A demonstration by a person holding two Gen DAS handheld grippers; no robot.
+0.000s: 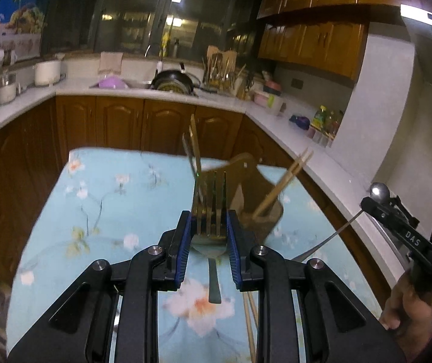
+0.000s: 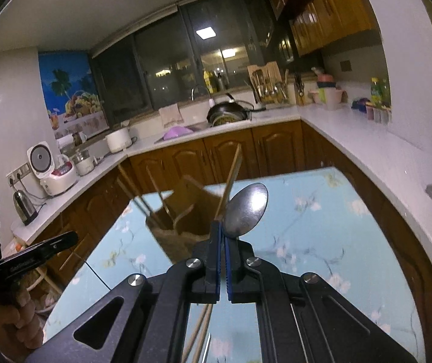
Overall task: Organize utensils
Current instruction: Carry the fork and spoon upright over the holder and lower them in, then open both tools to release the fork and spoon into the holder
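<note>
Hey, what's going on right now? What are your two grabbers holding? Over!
Left gripper shut on silver metal fork. Right gripper shut on shiny metal spoon. Brown wooden utensil holder ahead, chopsticks already inside. Nothing blocking.

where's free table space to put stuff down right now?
Left half of the floral tablecloth is bare, from the near edge to the far edge. Right side past the wooden utensil holder is bare too. Crowded: centre, at the holder with chopsticks, plus loose chopsticks near the front.
</note>
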